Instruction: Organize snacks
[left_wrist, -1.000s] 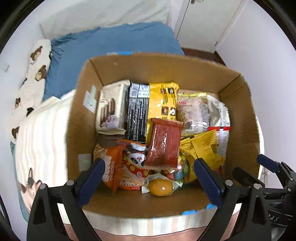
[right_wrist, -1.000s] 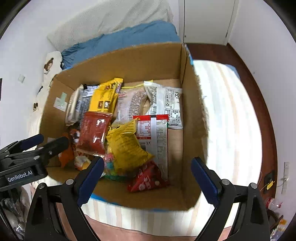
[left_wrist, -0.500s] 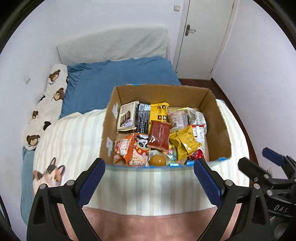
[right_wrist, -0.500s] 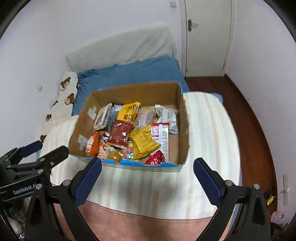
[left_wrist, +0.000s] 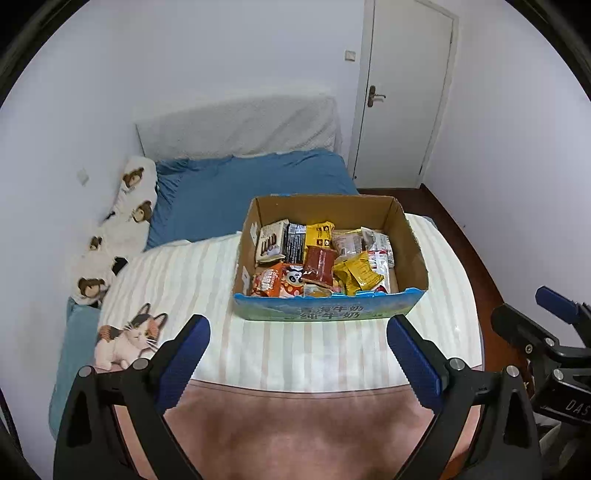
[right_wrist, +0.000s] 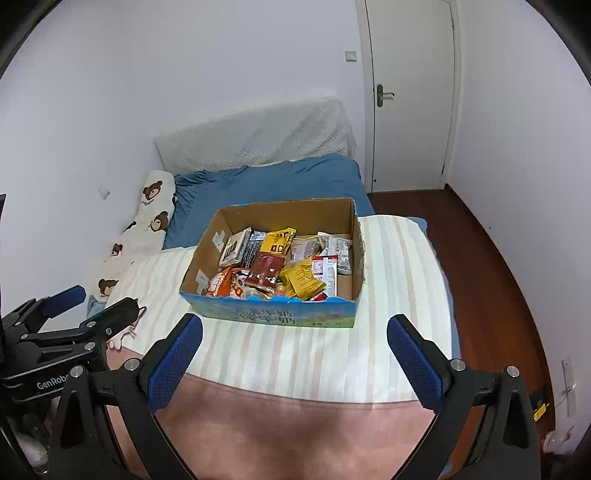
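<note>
A cardboard box (left_wrist: 325, 312) with a blue printed front sits on the striped blanket (left_wrist: 303, 354). It holds several snack packets, among them a dark red packet (left_wrist: 319, 266), a yellow packet (left_wrist: 356, 273) and an orange panda packet (left_wrist: 280, 282). My left gripper (left_wrist: 297, 325) hangs open above the near end of the bed, short of the box, with nothing between its blue pads. My right gripper (right_wrist: 294, 322) is likewise open and empty, back from the box (right_wrist: 273, 314). Each gripper shows at the edge of the other's view, side by side.
The bed has a blue sheet (left_wrist: 251, 188), a bear-print pillow (left_wrist: 129, 206) along the left wall and a cat print (left_wrist: 127, 338) on the blanket. A padded headboard (left_wrist: 236, 125) stands behind. A white door (right_wrist: 410, 92) and dark wood floor (right_wrist: 491, 280) lie to the right.
Both grippers have pulled back and up from right over the box. The box now looks small and the whole bed and room have come into view.
</note>
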